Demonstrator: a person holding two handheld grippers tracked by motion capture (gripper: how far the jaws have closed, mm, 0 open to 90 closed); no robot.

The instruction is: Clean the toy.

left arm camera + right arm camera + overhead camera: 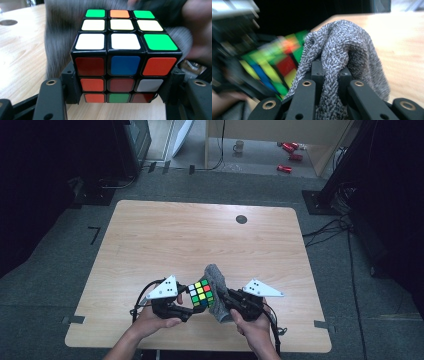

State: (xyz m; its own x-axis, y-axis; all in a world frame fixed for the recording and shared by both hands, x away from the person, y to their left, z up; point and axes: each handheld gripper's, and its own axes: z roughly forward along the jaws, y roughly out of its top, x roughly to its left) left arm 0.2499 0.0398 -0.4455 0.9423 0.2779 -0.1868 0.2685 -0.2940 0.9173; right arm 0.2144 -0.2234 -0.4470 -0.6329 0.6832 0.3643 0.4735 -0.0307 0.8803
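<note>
my left gripper is clamped on the puzzle cube, its jaws pressed against the cube's two lower sides, holding it up over the near edge of the wooden table. my right gripper is closed on a bunched grey knitted cloth, which touches the cube's right side, between my two hands. the cube's top face shows mostly yellow and green.

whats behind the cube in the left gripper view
A grey knitted cloth rises right behind the Rubik's cube, blurred. The right gripper is shut on that cloth. Whatever lies past the cloth is covered, apart from some wooden table beside it.
</note>
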